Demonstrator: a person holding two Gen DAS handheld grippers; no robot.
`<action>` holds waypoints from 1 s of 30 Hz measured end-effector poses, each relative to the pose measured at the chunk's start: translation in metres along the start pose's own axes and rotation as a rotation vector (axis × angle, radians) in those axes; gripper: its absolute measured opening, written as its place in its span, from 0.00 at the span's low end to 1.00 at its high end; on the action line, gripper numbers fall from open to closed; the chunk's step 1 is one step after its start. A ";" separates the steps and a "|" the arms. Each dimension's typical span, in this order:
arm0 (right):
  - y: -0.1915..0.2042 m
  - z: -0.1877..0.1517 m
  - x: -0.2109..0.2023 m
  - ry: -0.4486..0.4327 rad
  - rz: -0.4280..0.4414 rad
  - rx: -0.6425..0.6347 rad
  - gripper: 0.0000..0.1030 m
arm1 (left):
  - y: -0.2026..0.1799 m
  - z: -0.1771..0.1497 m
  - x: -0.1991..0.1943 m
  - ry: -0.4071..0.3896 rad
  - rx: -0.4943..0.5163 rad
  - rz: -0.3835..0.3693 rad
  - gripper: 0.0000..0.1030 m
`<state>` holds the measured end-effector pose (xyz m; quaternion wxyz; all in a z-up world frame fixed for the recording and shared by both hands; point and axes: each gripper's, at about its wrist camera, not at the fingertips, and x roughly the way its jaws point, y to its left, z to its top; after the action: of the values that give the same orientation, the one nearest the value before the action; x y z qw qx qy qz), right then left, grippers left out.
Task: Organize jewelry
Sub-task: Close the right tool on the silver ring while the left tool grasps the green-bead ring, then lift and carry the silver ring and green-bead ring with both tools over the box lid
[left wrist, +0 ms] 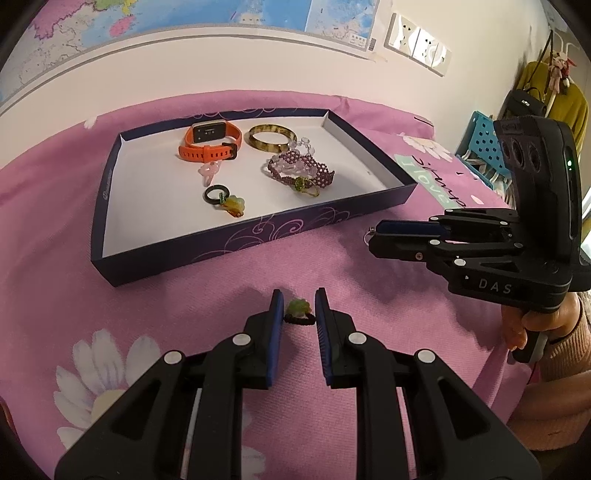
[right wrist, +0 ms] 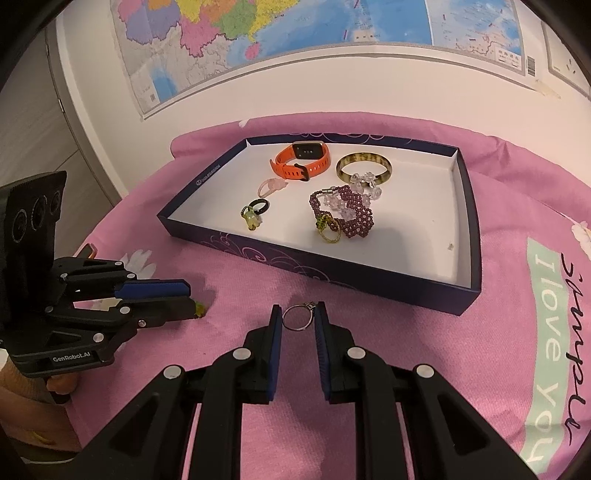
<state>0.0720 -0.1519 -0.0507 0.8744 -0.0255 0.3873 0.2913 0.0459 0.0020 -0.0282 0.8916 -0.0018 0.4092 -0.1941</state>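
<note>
A dark blue box lid used as a tray (left wrist: 236, 240) (right wrist: 295, 258) lies on the pink cloth and holds an orange watch (left wrist: 210, 142) (right wrist: 303, 160), an amber bangle (left wrist: 271, 137) (right wrist: 364, 168), a purple beaded bracelet (left wrist: 301, 170) (right wrist: 347, 214), a pink ring (left wrist: 210, 171) and a black ring with a green charm (left wrist: 221, 197) (right wrist: 255, 212). My left gripper (left wrist: 299, 314) (right wrist: 190, 299) grips a black ring with a green flower (left wrist: 299, 312), both pads touching its band. My right gripper (right wrist: 298, 317) (left wrist: 375, 234) grips a silver ring (right wrist: 297, 316) in front of the tray.
A pink cloth with daisies and the print "simply I love you" (right wrist: 550, 350) covers the table. A map (right wrist: 295, 33) hangs on the wall behind. A blue crate (left wrist: 484, 140) and hanging bags stand at the far right.
</note>
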 end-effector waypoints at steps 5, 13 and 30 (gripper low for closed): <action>0.000 0.001 -0.004 -0.010 0.003 0.006 0.15 | 0.001 0.002 -0.005 -0.016 -0.003 0.005 0.17; 0.002 0.004 -0.008 -0.025 0.007 0.005 0.15 | 0.001 0.008 -0.013 -0.041 -0.007 0.006 0.17; 0.003 0.005 -0.009 -0.023 0.014 0.003 0.15 | -0.001 0.005 -0.012 -0.028 0.014 0.007 0.18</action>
<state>0.0690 -0.1520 -0.0403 0.8768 -0.0180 0.3779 0.2969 0.0424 0.0047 -0.0158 0.8978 0.0034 0.3955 -0.1937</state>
